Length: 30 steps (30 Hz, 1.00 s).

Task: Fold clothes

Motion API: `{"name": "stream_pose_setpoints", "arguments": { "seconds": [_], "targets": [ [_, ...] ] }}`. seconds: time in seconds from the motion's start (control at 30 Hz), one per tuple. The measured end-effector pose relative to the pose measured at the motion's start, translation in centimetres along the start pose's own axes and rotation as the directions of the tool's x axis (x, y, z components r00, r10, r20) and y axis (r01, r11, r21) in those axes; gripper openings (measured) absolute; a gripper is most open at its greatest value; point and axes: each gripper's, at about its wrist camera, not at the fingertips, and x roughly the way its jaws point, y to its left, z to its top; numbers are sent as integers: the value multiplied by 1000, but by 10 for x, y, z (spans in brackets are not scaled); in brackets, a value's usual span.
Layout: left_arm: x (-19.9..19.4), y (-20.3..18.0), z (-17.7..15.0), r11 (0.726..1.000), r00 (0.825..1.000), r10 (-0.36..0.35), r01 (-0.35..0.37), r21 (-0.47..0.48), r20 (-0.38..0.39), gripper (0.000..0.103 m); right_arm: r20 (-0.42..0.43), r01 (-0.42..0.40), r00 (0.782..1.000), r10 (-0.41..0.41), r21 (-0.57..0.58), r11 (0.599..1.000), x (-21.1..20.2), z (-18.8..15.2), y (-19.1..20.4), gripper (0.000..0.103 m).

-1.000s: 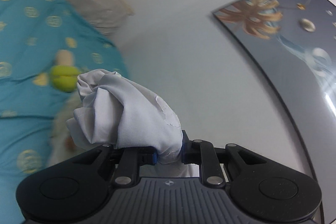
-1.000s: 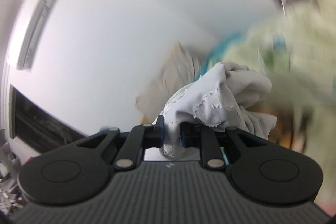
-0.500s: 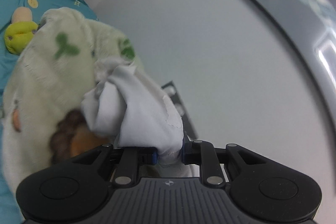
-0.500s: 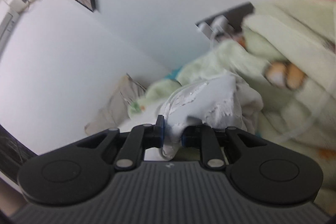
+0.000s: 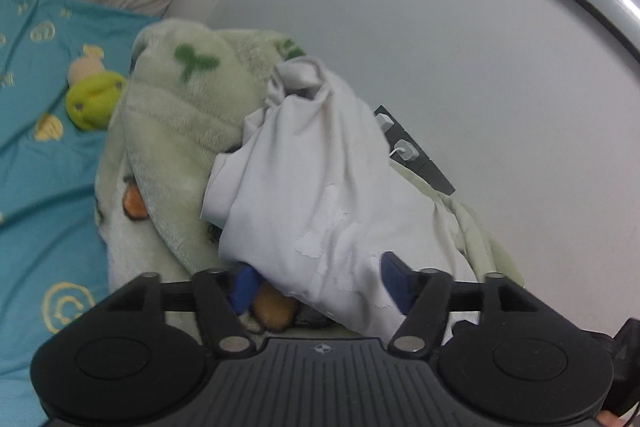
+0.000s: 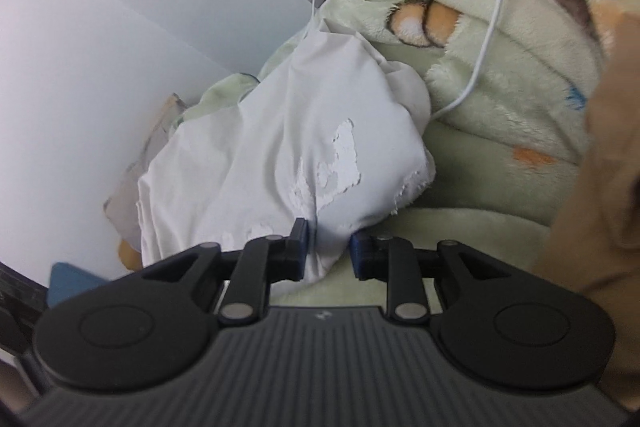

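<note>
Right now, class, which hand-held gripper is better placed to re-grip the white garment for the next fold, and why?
Probably the right hand-held gripper: its jaws stand narrowly apart around a bunched fold of the white garment. The left hand-held gripper is spread wide, with the green blanket also between its fingers.
</note>
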Motion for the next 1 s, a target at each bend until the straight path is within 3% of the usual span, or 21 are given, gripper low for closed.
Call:
{"name": "stream_pose_setpoints", "arguments": {
  "seconds": [0.17, 0.37, 0.53, 0.67, 0.8, 1.0],
  "targets": [
    [-68, -37, 3, 986, 992, 52, -69, 154, 113, 103, 31, 29, 999, -27, -88, 996, -56, -9, 20, 25],
    [-152, -104, -6, 920, 961, 90, -181, 348, 263, 103, 146, 5, 989, 32, -250, 968, -130, -21, 55, 28],
    [-200, -127, -25, 890, 932, 92, -235, 390, 351, 103, 251, 17, 964, 88, -388, 922, -178, -45, 74, 88],
    [-231, -131, -48, 880, 905, 95, -272, 390, 416, 103, 283, 26, 950, 131, -491, 871, -196, -72, 80, 87],
    [-244, -124, -66, 882, 892, 94, -280, 379, 441, 103, 312, 44, 934, 171, -578, 815, -211, -99, 85, 87],
    [-245, -122, -89, 850, 869, 123, -341, 401, 478, 103, 368, 69, 908, 201, -604, 794, -211, -128, 79, 87]
  ]
}}
